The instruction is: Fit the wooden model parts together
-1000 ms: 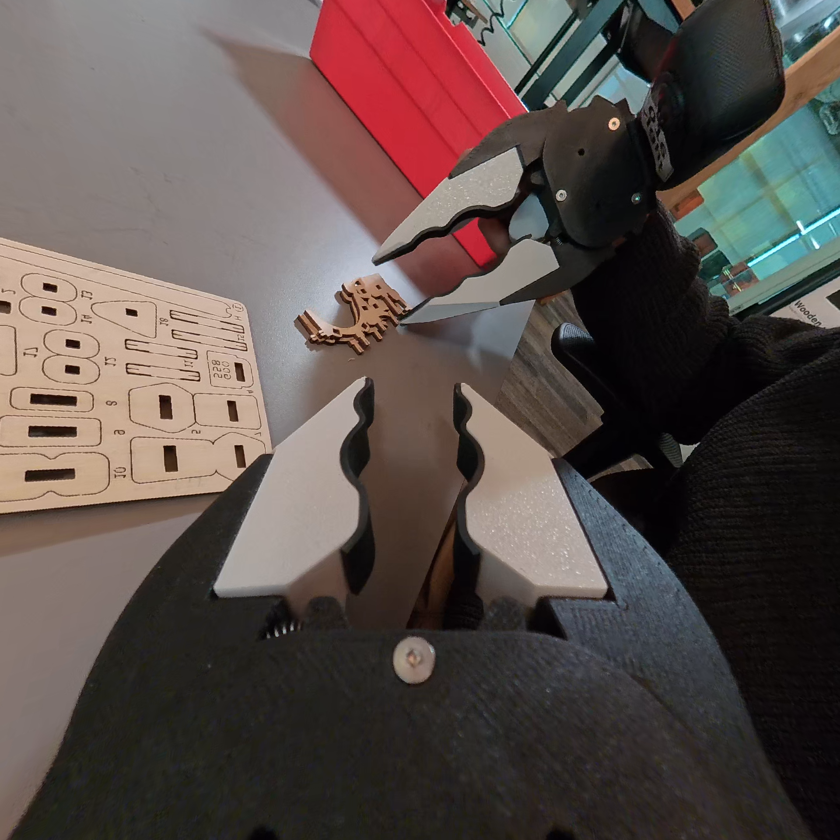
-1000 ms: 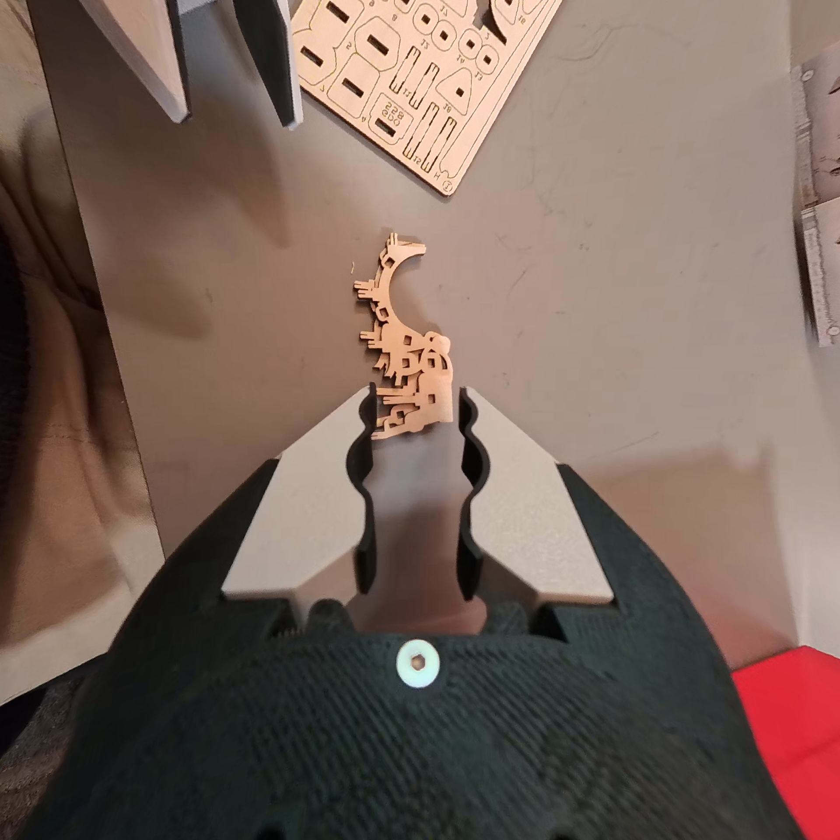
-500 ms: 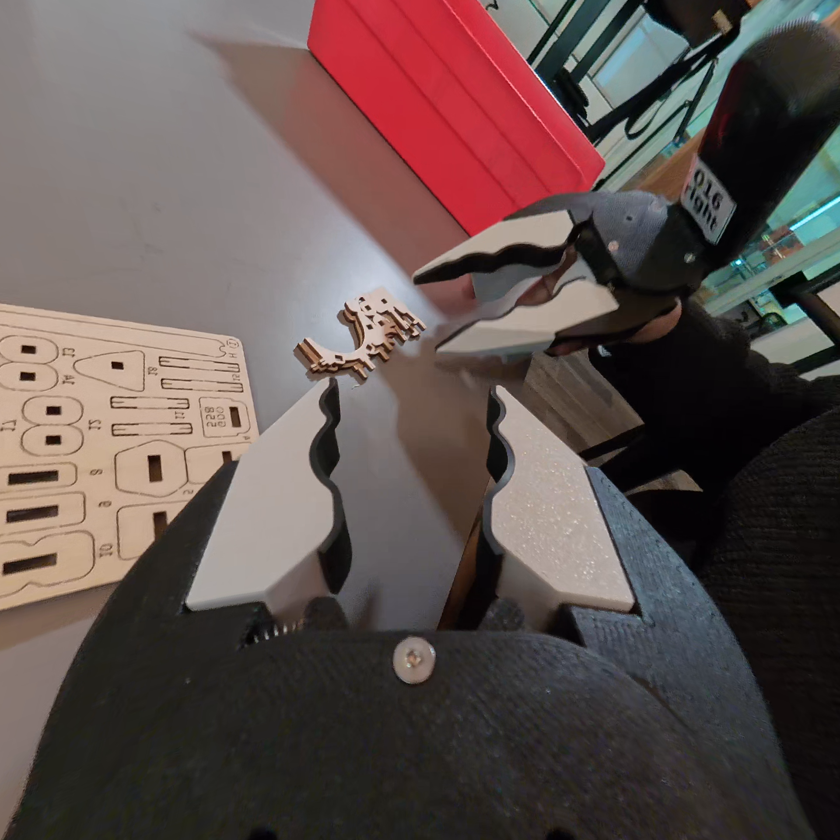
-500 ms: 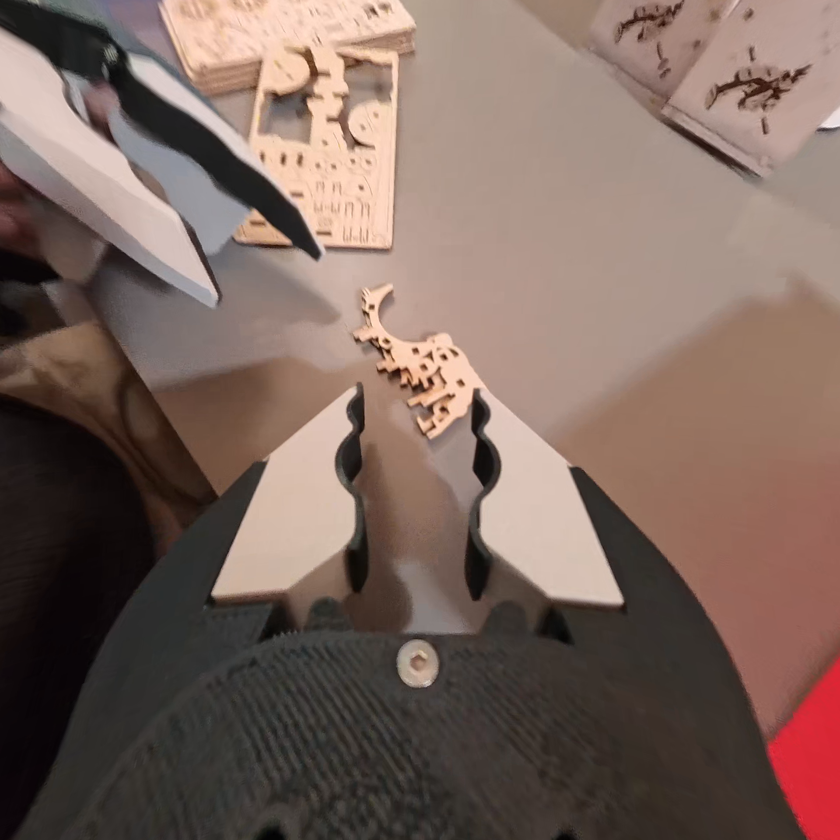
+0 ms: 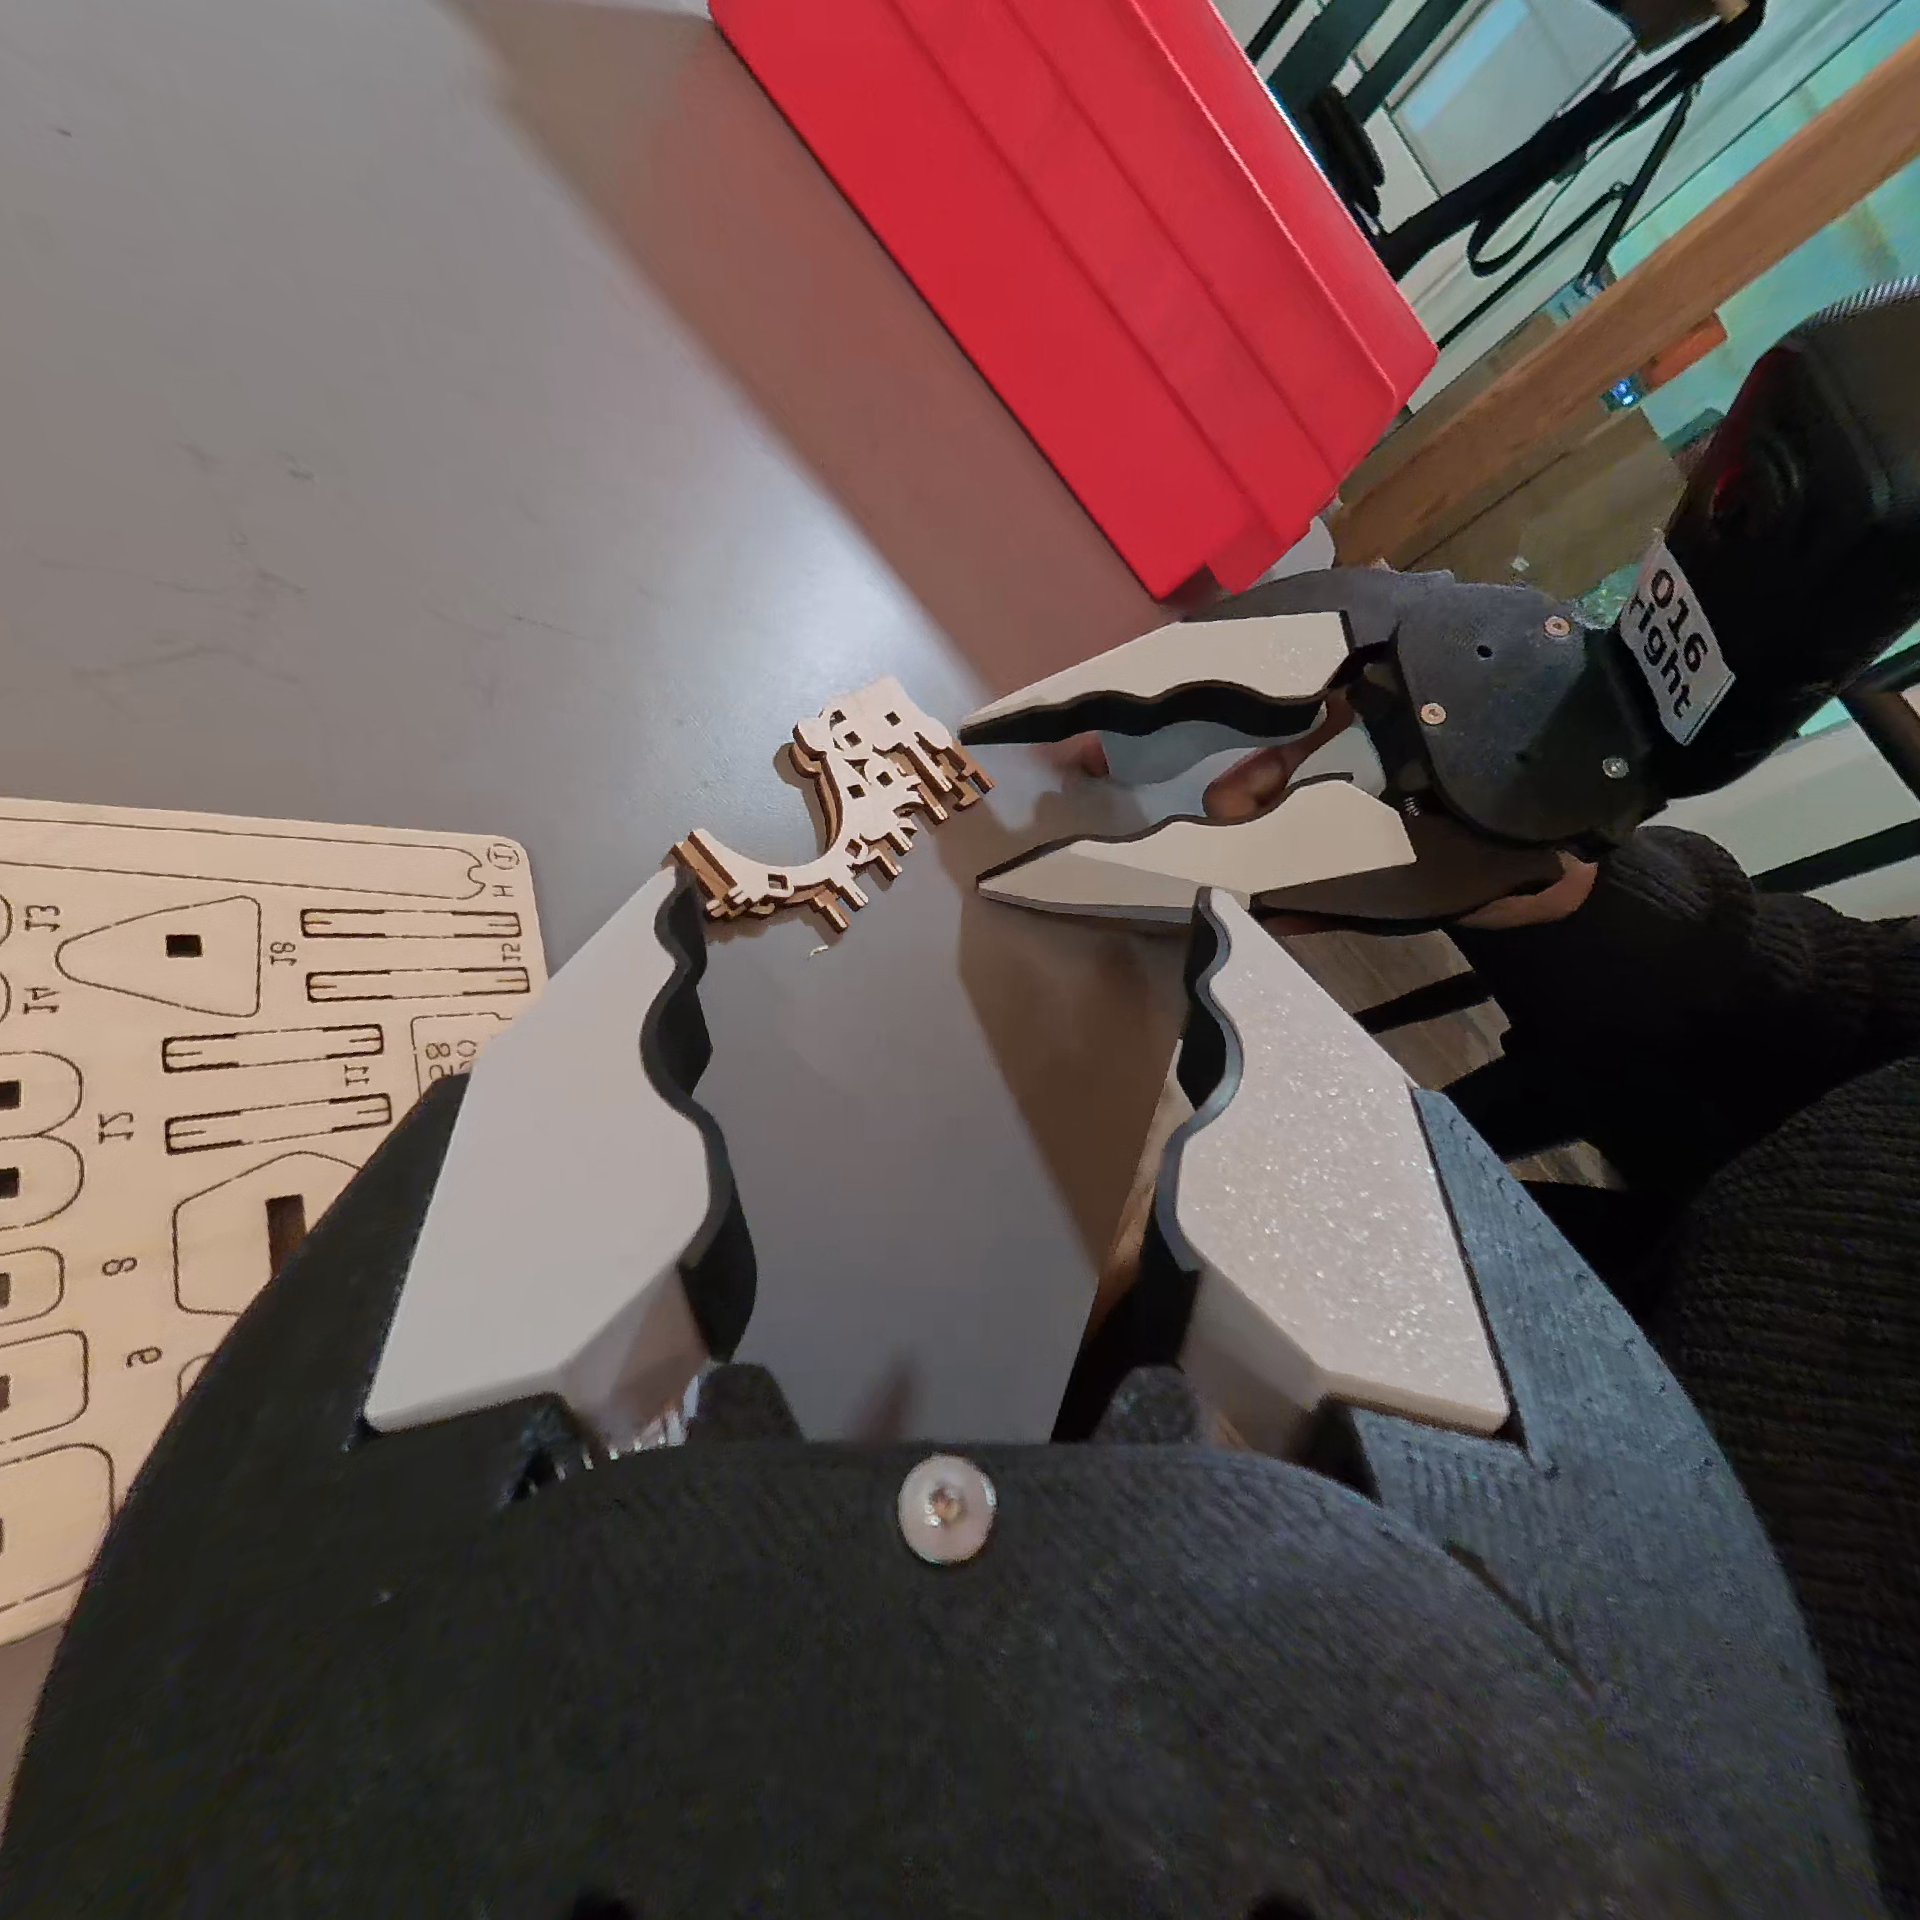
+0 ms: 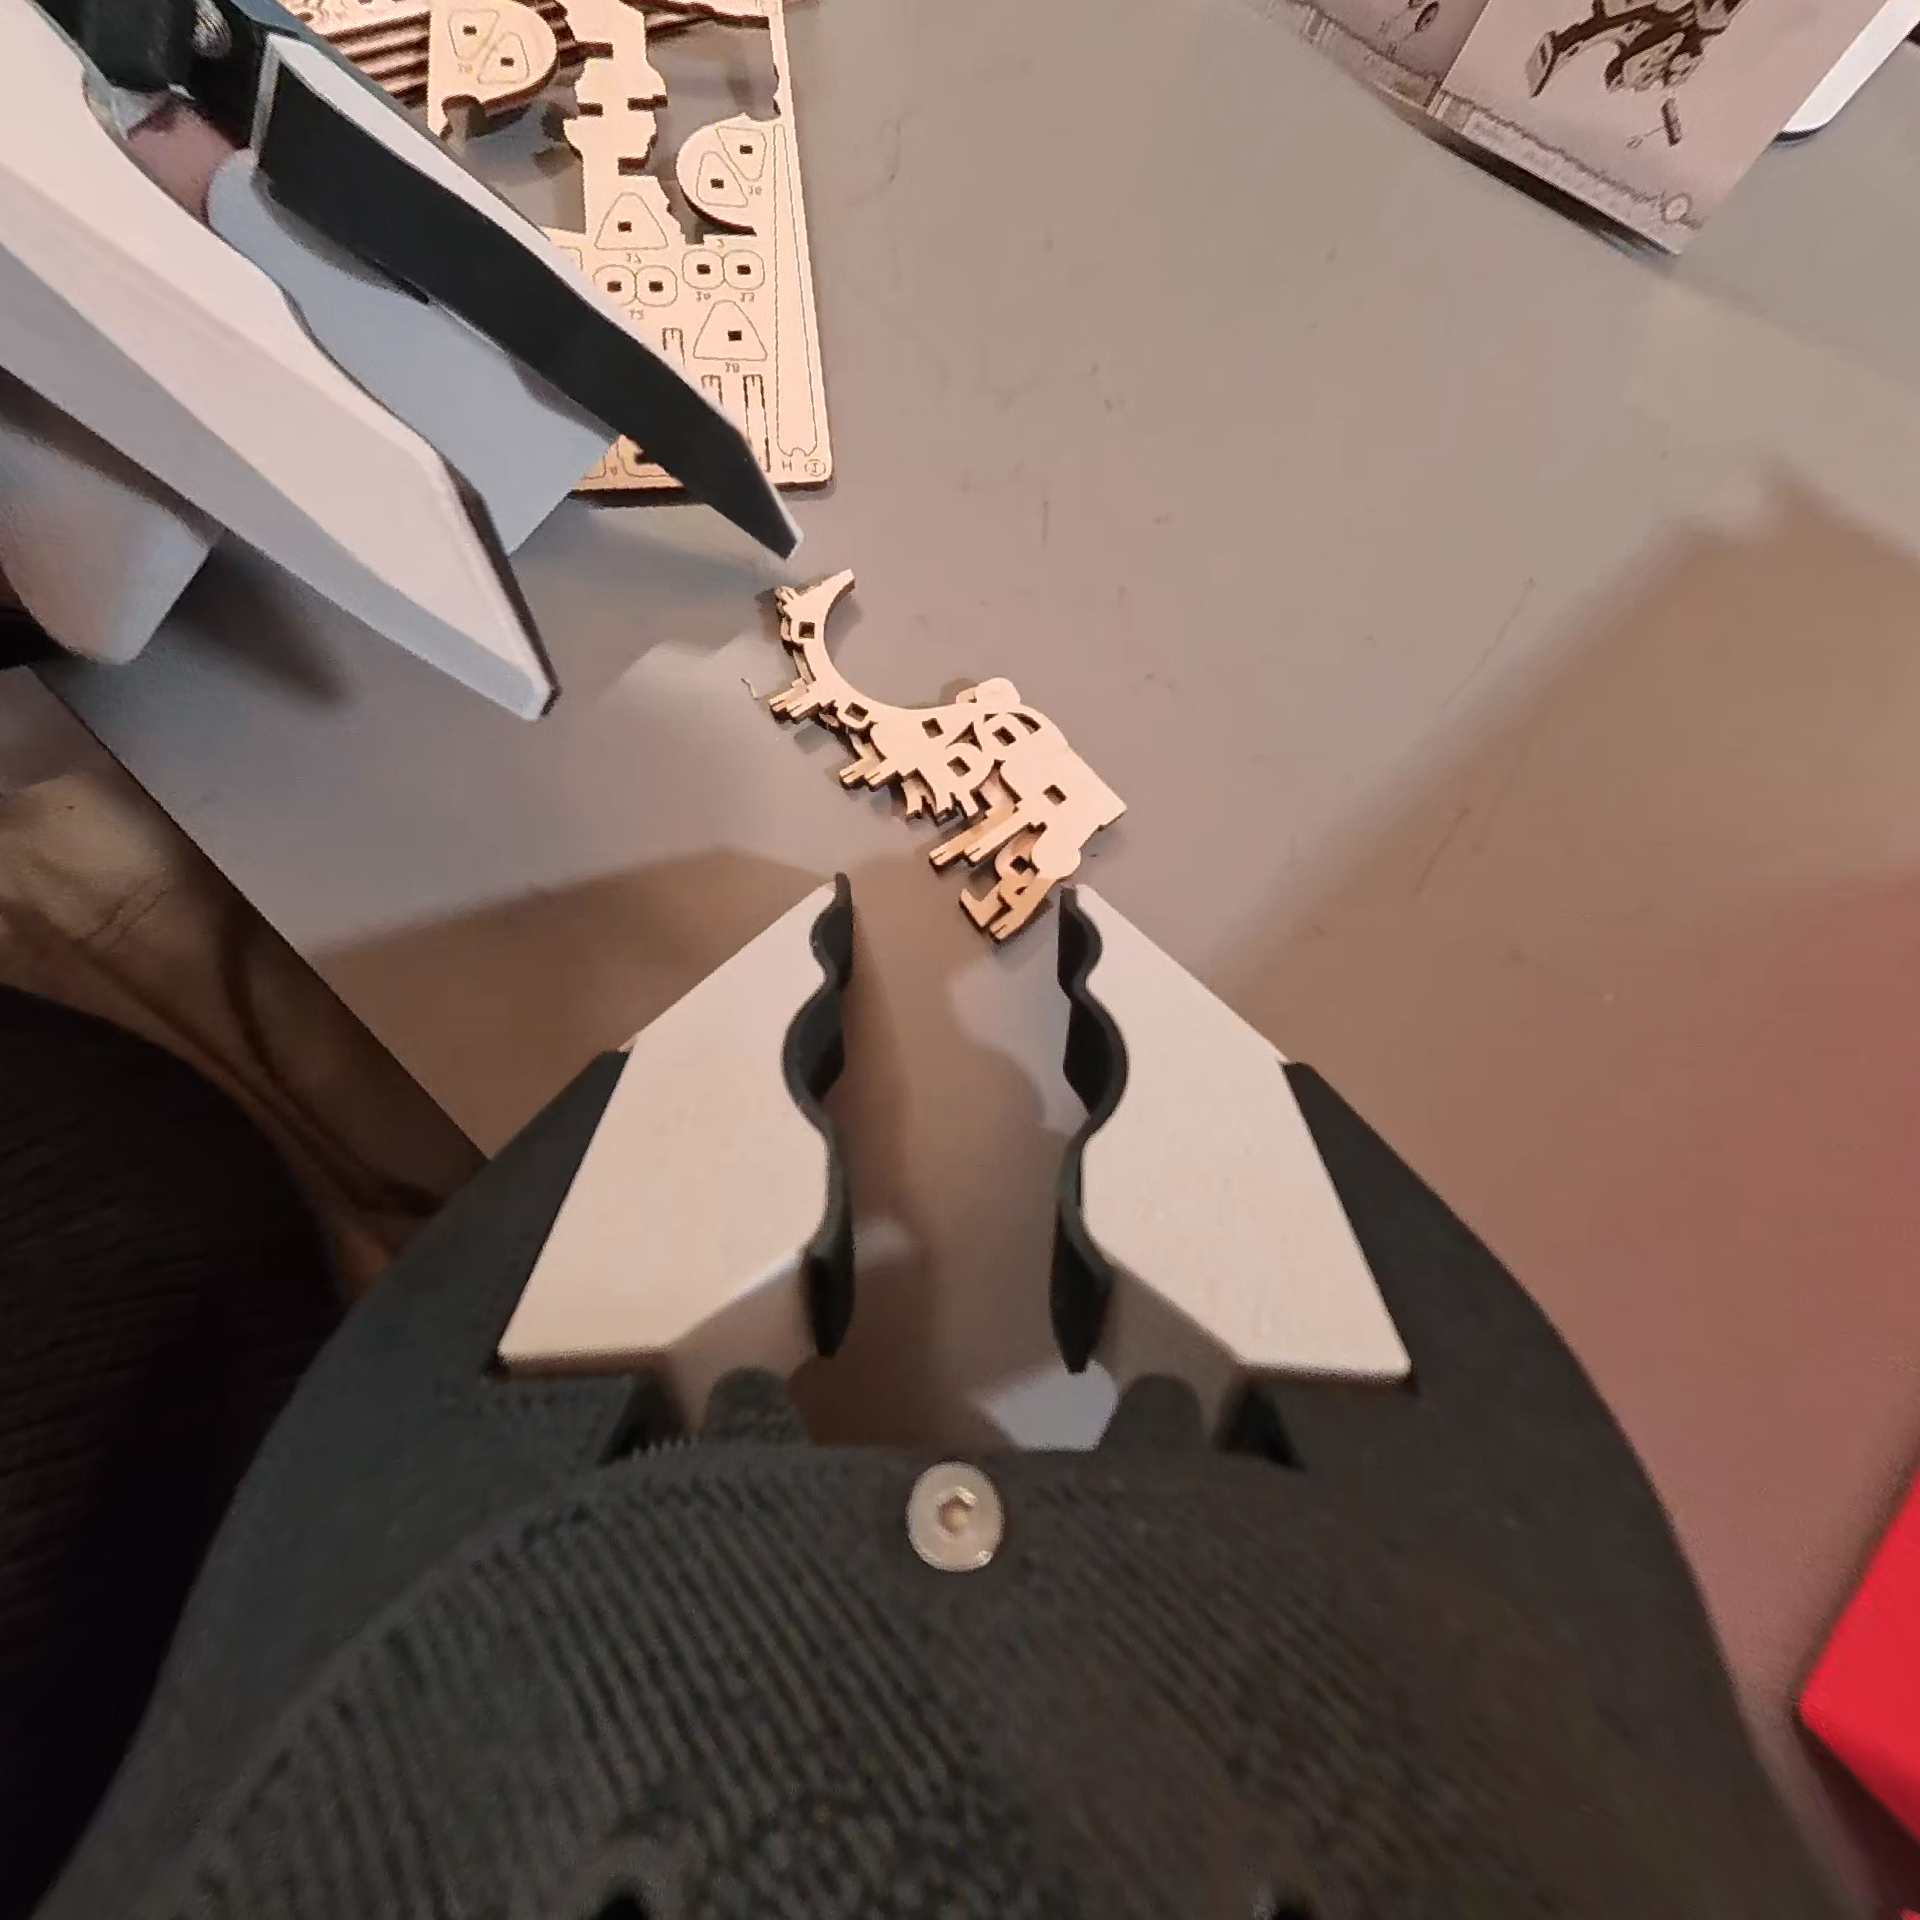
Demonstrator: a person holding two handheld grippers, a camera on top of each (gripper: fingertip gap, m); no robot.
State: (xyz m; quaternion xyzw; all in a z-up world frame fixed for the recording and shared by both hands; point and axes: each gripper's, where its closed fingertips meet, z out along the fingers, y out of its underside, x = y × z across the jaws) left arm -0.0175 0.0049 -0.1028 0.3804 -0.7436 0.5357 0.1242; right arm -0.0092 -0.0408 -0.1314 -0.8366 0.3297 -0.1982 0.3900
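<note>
Lying flat on the table: a stack of thin laser-cut plywood pieces (image 5: 868, 800), pale on the face and browner at the cut edges, with a curved neck, square holes and comb-like tabs; it sits between my two claws, held by neither.
My left claw (image 5: 940, 914): released, its fingers spread wide; each finger is a matte grey wedge with a wavy black rubber lining, set in a coarse, ribbed black body with one silver screw. The left fingertip sits just beside the narrow curved end of the stack; whether they touch I cannot tell.
My right claw (image 6: 954, 899): released too, same grey wedges and scalloped black pads. The tabbed, blocky end of the stack (image 6: 951, 774) lies just ahead of its right fingertip, apart from it.
Table (image 6: 1299, 520): smooth grey surface, faintly scuffed.
Parts sheet (image 5: 208, 1049): flat pale plywood beside my left claw, scored with rounded, slotted outlines and thin bars; in the right wrist view, several shapes of it (image 6: 717, 208) are already punched out.
Red box (image 5: 1081, 270): long, smooth, stepped along its side, at the far table edge.
Printed booklets (image 6: 1621, 94): greyish pages with dark figures, lying well apart from the stack.
</note>
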